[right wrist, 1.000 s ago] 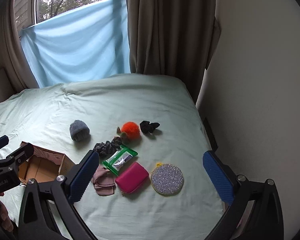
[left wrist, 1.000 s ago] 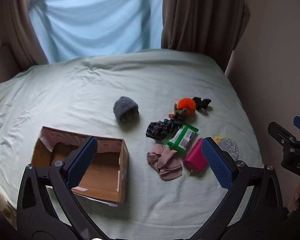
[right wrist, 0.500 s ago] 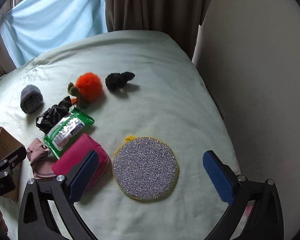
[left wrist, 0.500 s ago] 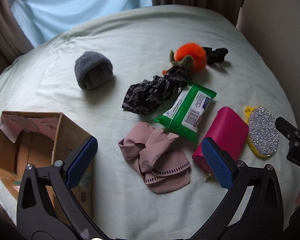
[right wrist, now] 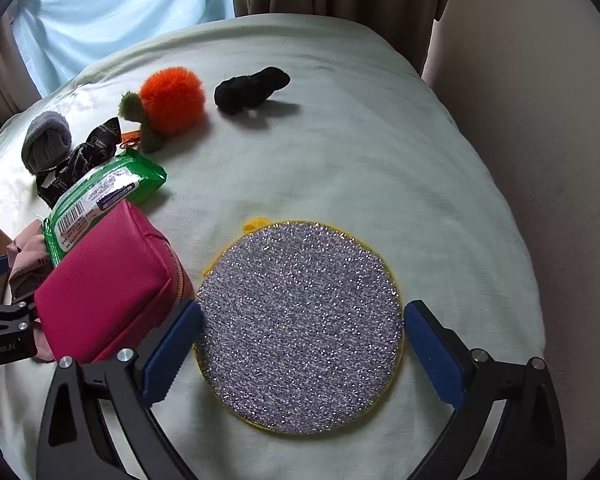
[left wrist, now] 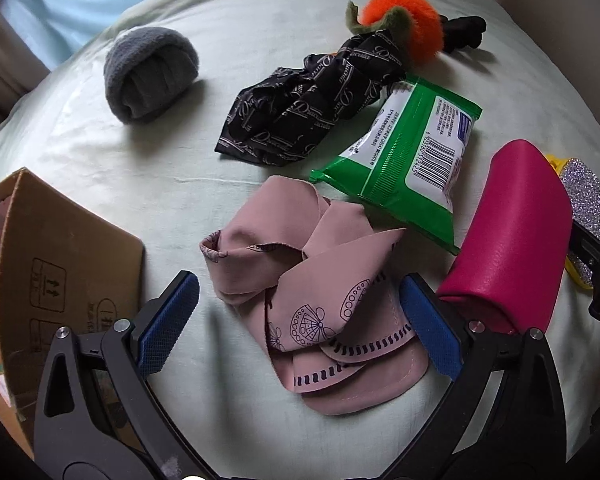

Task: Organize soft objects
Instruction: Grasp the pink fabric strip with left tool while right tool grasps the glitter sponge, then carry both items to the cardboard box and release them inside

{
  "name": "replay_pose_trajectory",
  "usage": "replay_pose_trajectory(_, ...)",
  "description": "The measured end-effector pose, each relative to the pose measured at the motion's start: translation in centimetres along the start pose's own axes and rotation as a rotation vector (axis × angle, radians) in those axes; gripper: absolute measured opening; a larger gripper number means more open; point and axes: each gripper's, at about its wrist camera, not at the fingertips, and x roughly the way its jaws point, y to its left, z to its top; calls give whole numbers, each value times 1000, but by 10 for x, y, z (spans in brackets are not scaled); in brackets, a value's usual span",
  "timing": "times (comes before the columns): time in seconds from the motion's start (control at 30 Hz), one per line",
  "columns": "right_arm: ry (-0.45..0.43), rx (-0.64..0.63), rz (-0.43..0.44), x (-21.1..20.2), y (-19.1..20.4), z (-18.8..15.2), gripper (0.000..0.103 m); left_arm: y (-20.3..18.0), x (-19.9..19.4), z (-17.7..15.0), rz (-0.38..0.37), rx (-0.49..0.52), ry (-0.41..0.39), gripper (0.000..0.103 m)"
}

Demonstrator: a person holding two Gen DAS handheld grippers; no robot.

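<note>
With both hand-held grippers low over the bed, the step looks like a first pick. The left gripper, wide and just closing a little, straddles one pink cloth; the right gripper, open, brackets one scrubber. Next: close, lift. Beyond: one box, pouch, wipes, scarf, beanie, pompom, black sock.
</note>
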Motion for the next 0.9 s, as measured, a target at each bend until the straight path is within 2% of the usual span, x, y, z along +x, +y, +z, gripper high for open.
replay_pose_trajectory(0.1,2,25,21,2,-3,-2,99,-2,2,0,-35,15,4,87)
replay_pose_trajectory(0.2,1,27,27,3,-1,-1,94,-5,-1,2,-61,47,7,72)
replay_pose_trajectory(0.27,-1,14,31,1,2,-1,89,-11,-4,3,-62,67,11,66)
replay_pose_trajectory(0.33,-2,9,37,-1,5,-1,84,-14,-6,4,-82,73,17,53)
replay_pose_trajectory(0.43,1,5,53,-5,8,0,73,-20,-12,4,-94,81,13,42)
replay_pose_trajectory(0.63,2,3,88,-14,15,4,51,-17,-25,5,-108,69,8,34)
replay_pose_trajectory(0.77,-28,4,100,-29,15,7,49,-10,-43,6,-104,72,8,33)
replay_pose_trajectory(0.9,-38,27,104,-55,11,13,48,-2,-78,18,-102,73,-27,33)
